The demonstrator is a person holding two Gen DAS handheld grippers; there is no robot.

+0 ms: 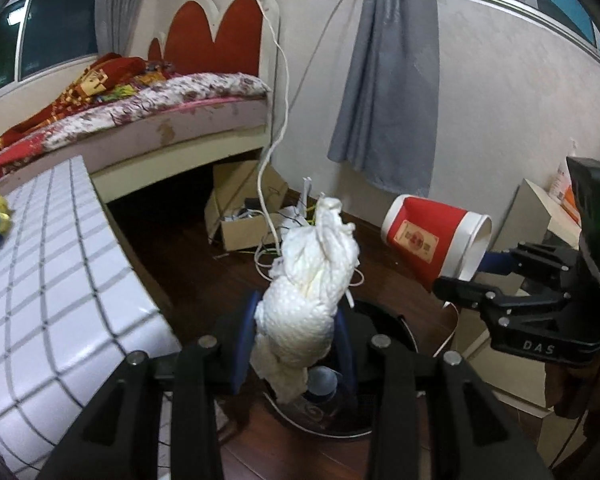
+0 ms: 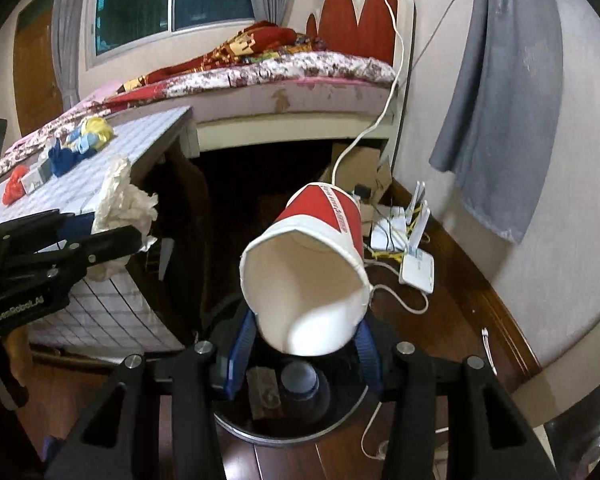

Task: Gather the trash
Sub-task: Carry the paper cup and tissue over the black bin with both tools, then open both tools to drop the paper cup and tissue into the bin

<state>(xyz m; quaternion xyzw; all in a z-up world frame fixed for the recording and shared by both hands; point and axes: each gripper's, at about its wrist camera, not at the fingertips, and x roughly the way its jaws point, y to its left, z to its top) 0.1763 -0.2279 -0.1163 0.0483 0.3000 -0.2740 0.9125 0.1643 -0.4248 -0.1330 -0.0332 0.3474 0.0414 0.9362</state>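
Note:
My left gripper (image 1: 296,340) is shut on a crumpled white tissue wad (image 1: 312,280) and holds it over a round black trash bin (image 1: 384,320) on the floor. My right gripper (image 2: 304,344) is shut on a red and white paper cup (image 2: 312,280), tilted with its mouth toward the camera, above the same bin (image 2: 340,412). In the left wrist view the cup (image 1: 432,236) and right gripper (image 1: 476,280) hang at the right. In the right wrist view the tissue (image 2: 124,208) and left gripper (image 2: 80,240) are at the left.
A grid-patterned table (image 2: 140,144) at the left carries crumpled yellow, blue and red trash (image 2: 72,148). A bed (image 1: 172,100) stands behind it. A cardboard box (image 1: 244,204), cables and white routers (image 2: 412,252) lie on the wood floor by the wall. The bin holds a bottle (image 2: 300,380).

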